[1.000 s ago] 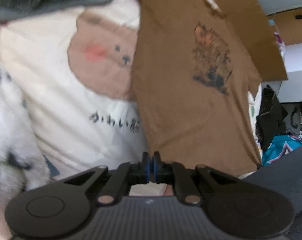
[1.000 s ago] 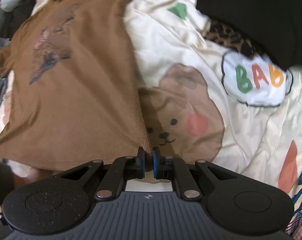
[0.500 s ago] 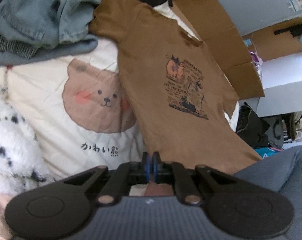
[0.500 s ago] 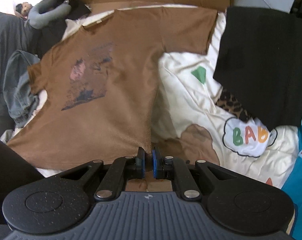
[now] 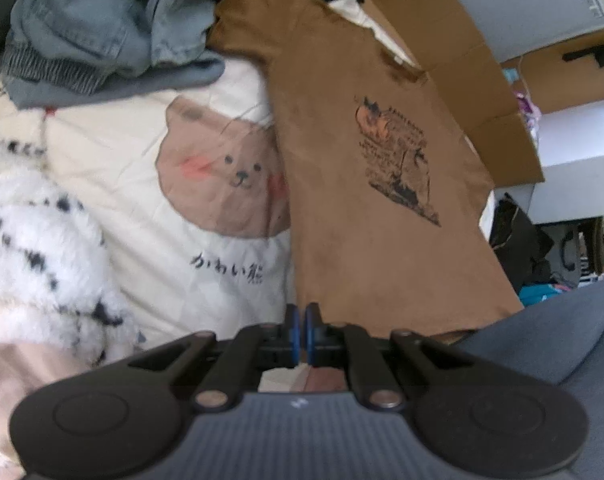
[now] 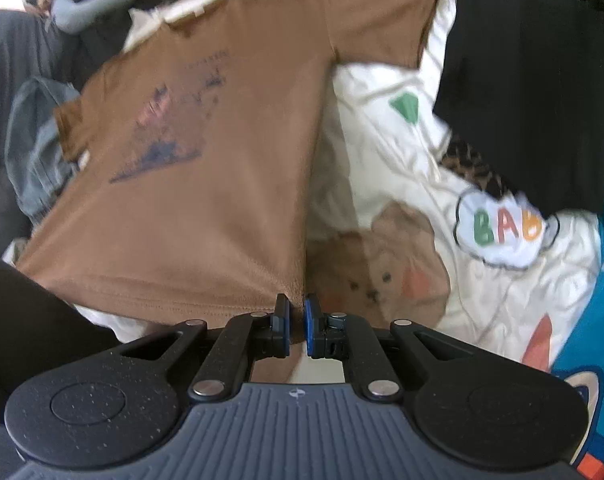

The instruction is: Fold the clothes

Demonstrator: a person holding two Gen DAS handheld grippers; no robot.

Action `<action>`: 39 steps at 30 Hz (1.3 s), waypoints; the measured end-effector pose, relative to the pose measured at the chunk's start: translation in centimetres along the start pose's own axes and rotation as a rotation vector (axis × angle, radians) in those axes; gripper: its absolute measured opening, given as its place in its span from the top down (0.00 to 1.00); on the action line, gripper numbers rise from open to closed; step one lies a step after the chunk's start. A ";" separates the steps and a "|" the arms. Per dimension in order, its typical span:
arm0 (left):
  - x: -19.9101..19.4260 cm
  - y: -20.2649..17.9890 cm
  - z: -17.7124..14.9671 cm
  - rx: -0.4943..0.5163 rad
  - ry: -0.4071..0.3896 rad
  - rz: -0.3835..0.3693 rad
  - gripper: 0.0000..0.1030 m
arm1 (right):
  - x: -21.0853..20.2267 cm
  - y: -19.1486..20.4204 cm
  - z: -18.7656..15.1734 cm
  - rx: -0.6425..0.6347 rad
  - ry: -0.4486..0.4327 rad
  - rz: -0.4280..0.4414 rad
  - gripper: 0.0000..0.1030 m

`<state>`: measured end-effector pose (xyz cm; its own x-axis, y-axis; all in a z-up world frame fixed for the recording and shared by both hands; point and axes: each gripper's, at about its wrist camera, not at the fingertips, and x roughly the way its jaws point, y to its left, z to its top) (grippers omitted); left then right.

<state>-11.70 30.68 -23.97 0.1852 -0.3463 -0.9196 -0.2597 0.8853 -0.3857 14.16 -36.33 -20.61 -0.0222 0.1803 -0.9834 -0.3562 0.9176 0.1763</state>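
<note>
Gripping one bottom corner apiece, two handheld grippers held a brown graphic T-shirt (image 5: 382, 208) spread print-up across a bear-print duvet (image 5: 141, 152). The left gripper (image 5: 301, 334) had its pads pinched together on the hem's left corner; the right gripper (image 6: 297, 326), pads slightly apart, appeared clamped on the right corner. The shirt's long axis ran straight away from both claws, collar at the far edge by cardboard (image 5: 482, 80), denim jeans (image 5: 101, 24) heaped left, a black garment (image 6: 522, 80) right.
</note>
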 end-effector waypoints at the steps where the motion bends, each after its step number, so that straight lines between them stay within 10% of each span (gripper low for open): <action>1: 0.5 0.1 -0.2 0.001 0.010 0.007 0.97 | 0.5 -0.2 -0.3 0.002 0.012 -0.007 0.95; 39: 14.5 5.1 -3.7 -0.084 0.254 0.219 0.96 | 17.0 -5.3 -4.0 0.153 0.233 -0.170 0.94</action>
<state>-13.83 29.06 -39.60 -0.1222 -0.2264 -0.9663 -0.3465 0.9221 -0.1722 11.95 -39.53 -38.47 -0.1939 -0.0501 -0.9797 -0.2292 0.9734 -0.0045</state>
